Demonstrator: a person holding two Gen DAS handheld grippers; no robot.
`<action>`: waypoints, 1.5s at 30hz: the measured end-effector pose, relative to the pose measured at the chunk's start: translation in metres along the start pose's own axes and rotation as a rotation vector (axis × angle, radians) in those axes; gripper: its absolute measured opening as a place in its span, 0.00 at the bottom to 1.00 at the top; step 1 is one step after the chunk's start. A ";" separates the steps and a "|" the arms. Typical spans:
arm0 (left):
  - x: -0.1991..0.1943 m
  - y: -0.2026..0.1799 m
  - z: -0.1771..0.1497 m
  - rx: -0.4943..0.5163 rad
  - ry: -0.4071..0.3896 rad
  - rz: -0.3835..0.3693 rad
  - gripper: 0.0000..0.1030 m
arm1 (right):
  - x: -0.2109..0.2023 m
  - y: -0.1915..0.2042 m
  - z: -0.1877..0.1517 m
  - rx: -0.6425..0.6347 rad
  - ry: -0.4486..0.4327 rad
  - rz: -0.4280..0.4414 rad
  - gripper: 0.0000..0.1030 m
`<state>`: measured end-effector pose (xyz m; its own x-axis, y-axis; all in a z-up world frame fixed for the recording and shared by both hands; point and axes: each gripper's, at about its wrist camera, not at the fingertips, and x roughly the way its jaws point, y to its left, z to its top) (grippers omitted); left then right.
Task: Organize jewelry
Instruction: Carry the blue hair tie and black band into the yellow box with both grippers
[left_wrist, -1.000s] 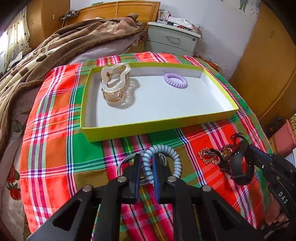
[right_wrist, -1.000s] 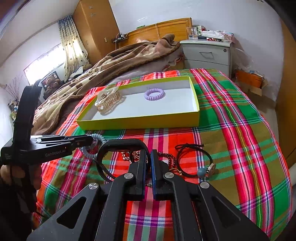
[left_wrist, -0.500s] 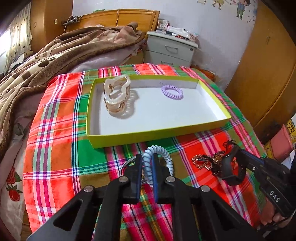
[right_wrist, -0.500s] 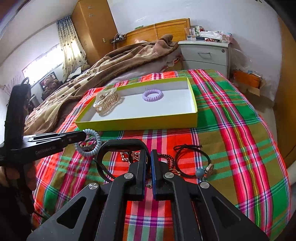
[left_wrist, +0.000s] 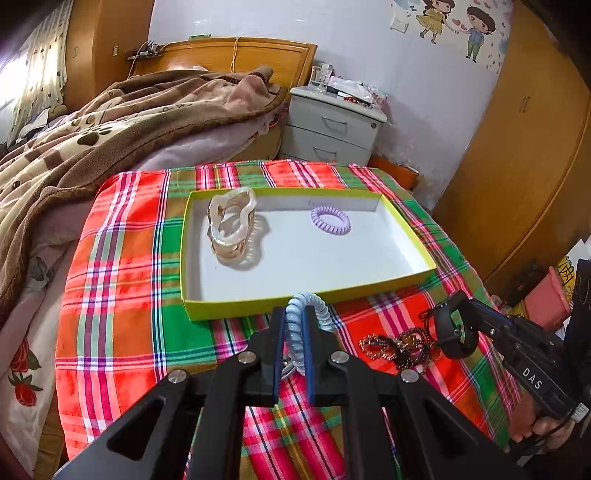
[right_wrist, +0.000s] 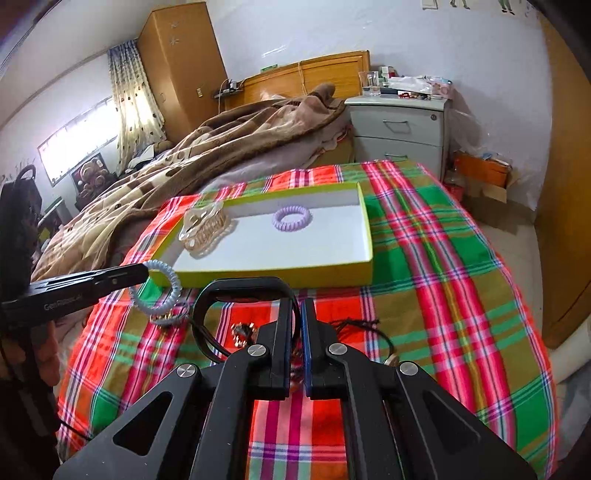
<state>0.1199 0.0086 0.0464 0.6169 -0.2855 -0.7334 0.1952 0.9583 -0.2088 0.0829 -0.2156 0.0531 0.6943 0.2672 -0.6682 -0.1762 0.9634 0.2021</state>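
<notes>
A pale blue coil hair tie hangs pinched just before the yellow-rimmed tray, where a cream claw clip and lilac coil tie lie apart.

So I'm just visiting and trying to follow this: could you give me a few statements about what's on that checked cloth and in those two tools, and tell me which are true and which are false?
1. The left tool grips a pale blue coil hair tie. True.
2. The yellow box holds nothing. False: a purple coil hair tie and a cream hair claw lie inside.
3. The right tool holds a black band. True.
4. Both held things are already over the box. False: they hang in front of its near wall.
5. Beaded jewellery lies on the checked cloth. True.
</notes>
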 end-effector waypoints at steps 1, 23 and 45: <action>-0.001 0.000 0.002 -0.001 -0.004 -0.004 0.09 | 0.000 -0.001 0.002 -0.001 -0.003 -0.008 0.04; 0.044 -0.007 0.070 -0.001 -0.013 -0.037 0.09 | 0.074 -0.037 0.083 -0.004 0.036 -0.173 0.04; 0.133 0.011 0.083 -0.016 0.126 0.046 0.10 | 0.156 -0.019 0.100 -0.198 0.149 -0.345 0.04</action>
<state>0.2668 -0.0204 0.0006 0.5243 -0.2382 -0.8175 0.1564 0.9707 -0.1826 0.2637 -0.1944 0.0165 0.6301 -0.0852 -0.7718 -0.0923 0.9787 -0.1834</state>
